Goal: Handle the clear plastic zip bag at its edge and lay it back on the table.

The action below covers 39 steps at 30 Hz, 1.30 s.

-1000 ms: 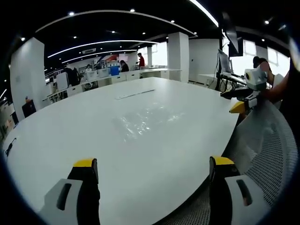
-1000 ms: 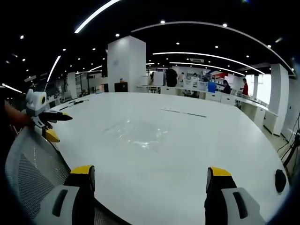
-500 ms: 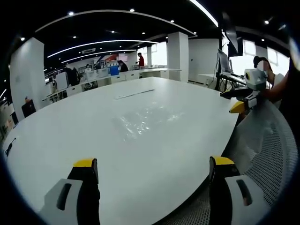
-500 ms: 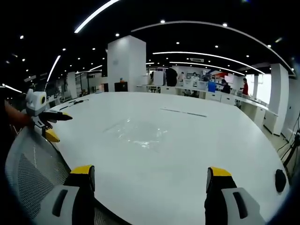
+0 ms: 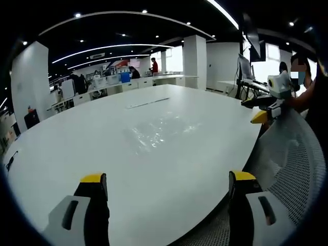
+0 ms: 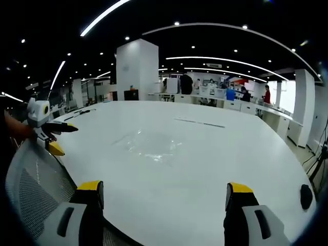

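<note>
Room: a big office with a dark ceiling, long strip lights, white pillars (image 6: 136,69) and desks with people far past the grippers.
Table: a big white table (image 5: 92,148) with a round edge. It spreads out in front of both grippers. In the right gripper view it is the same table (image 6: 246,154).
Chair: a grey mesh chair back (image 5: 292,164) sits at the table edge, to the right of the left gripper's right jaw. In the right gripper view the chair (image 6: 31,189) is to the left of the left jaw.
Bag: the clear plastic zip bag (image 5: 159,129) lies flat on the table, ahead of the left gripper and a little to the right of its middle. Nothing touches it. In the right gripper view the bag (image 6: 154,144) lies ahead, a little to the left. It is see-through and shiny, so its edges are hard to see.
Left gripper: the left gripper (image 5: 166,179) has its two yellow-tipped jaws wide apart. It holds nothing and is well back from the bag. In the right gripper view it (image 6: 56,138) is off to the left, over the table edge, held by a hand.
Right gripper: the right gripper (image 6: 163,188) also has its jaws wide apart and holds nothing. It is well back from the bag. In the left gripper view it (image 5: 262,108) is off to the right, near the table edge.
Strip: a thin strip (image 5: 147,103) lies on the table past the bag.
Black thing: a small dark round thing (image 6: 306,197) sits near the table edge, right of the right gripper.
</note>
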Available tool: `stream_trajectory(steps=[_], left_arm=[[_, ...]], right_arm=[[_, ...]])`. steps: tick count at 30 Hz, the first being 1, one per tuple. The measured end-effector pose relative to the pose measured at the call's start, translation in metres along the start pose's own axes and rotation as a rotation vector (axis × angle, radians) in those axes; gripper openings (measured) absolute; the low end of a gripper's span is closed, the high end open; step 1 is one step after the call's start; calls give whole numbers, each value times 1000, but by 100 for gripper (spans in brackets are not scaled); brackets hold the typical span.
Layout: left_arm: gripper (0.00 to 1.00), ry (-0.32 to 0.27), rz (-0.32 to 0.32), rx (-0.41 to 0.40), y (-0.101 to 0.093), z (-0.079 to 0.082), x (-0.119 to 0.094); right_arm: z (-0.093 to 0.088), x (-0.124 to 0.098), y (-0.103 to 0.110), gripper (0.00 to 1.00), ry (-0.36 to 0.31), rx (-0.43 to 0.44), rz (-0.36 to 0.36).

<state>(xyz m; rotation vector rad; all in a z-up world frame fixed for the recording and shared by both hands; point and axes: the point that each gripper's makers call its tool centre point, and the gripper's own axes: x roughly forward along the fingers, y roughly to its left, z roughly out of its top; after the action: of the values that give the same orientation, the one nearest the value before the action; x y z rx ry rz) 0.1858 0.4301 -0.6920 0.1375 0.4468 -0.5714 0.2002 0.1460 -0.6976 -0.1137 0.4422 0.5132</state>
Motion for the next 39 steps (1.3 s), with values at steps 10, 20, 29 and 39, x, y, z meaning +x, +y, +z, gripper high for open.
stream_trajectory(steps=[10, 20, 29, 39], left_arm=[[98, 0, -1, 1, 0, 0, 0], [98, 5, -4, 0, 3, -4, 0], [99, -1, -2, 2, 3, -3, 0], [99, 2, -9, 3, -1, -1, 0]], right_arm=[[1, -1, 0, 100, -4, 7, -6], [2, -1, 0, 100, -6, 9, -10], [3, -1, 2, 100, 11, 8, 1], [19, 2, -3, 100, -14, 47, 25]])
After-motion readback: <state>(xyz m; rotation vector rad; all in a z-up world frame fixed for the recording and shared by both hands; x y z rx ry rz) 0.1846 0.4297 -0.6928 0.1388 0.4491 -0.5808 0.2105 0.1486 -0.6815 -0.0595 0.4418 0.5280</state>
